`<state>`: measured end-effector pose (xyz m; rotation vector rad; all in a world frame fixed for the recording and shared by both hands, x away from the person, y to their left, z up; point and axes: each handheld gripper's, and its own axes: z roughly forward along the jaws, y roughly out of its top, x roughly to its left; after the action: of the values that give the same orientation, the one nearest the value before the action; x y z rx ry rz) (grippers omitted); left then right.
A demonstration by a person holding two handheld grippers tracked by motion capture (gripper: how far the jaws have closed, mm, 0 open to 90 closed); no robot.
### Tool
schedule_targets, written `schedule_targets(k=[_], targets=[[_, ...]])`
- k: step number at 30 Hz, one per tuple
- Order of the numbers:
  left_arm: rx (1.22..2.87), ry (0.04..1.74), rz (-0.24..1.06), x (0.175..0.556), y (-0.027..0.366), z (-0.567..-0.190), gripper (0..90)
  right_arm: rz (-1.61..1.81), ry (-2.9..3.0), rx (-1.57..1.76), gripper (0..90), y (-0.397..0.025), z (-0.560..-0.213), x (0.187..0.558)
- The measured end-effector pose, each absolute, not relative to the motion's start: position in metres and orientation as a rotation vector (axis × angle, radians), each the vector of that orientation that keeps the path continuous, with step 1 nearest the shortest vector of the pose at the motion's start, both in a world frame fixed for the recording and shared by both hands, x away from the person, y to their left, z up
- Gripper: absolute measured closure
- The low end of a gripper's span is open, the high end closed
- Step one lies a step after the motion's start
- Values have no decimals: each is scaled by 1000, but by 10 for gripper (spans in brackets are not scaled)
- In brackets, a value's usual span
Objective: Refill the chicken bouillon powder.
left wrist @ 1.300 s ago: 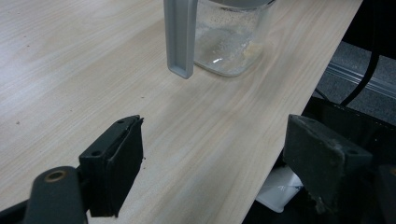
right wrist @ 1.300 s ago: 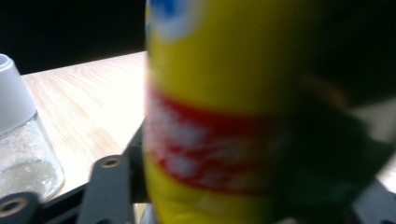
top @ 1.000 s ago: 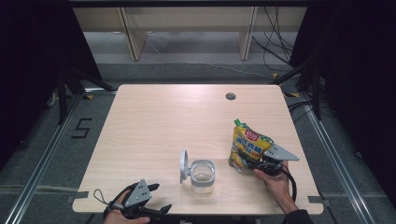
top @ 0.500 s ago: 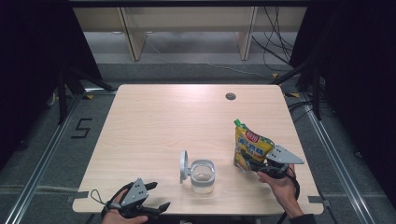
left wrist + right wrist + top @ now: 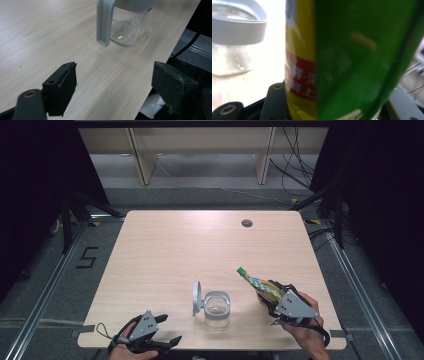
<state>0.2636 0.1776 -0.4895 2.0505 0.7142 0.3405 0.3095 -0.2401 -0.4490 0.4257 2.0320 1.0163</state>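
Pale wood-grain table [image 5: 165,250] fills the middle of the high view, with dark floor, metal rails and a tangle of cables beyond its far edge.

At the near left corner, the left gripper [image 5: 161,343] sits low over the table edge in the person's left hand [image 5: 131,351]. Its 2 black jaws stand wide apart with nothing between them; in the left gripper view [image 5: 112,87] bare wood shows through the gap.

Ahead of those jaws and to their right stands the clear glass jar with a grey rim and a grey hinged lid [image 5: 217,308], the lid swung open and standing upright at the jar's left side. In the left gripper view the jar [image 5: 127,27] looks nearly empty, with only a faint residue at the bottom.

Further right, the right gripper [image 5: 272,302] is closed on the yellow and green flexible pouch with a green spout [image 5: 260,285]. The pouch is held off the table, and in the right gripper view it [image 5: 342,60] crowds the lens, clamped between the 2 jaws, with the jar [image 5: 237,37] just to its left.

What the coming move likely turns on is this: the pouch's long axis runs from the right gripper up and leftward, spout end leading, and the jar's open mouth lies just left of and below that spout. The right hand is the nearer 1 for pouring; the left gripper is free to steady the jar.
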Motion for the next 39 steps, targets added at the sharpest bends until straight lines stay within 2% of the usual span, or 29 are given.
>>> schedule_targets(k=[1,13,23,29,32,39], targets=[[2034,752,327,262,177,-490,196,993,2034,415,489,-238,-448,306],[2035,751,363,263,178,-490,196,661,2012,135,489,-215,-443,288],[2017,767,352,263,177,-490,196,521,2023,26,490,-198,-446,277],[2029,759,362,264,179,-490,196,300,1949,-199,491,-190,-439,277],[2027,768,359,264,178,-491,196,280,1944,-135,491,-188,-447,272],[2030,765,362,264,178,-491,196,134,1873,-309,492,-184,-445,275]])
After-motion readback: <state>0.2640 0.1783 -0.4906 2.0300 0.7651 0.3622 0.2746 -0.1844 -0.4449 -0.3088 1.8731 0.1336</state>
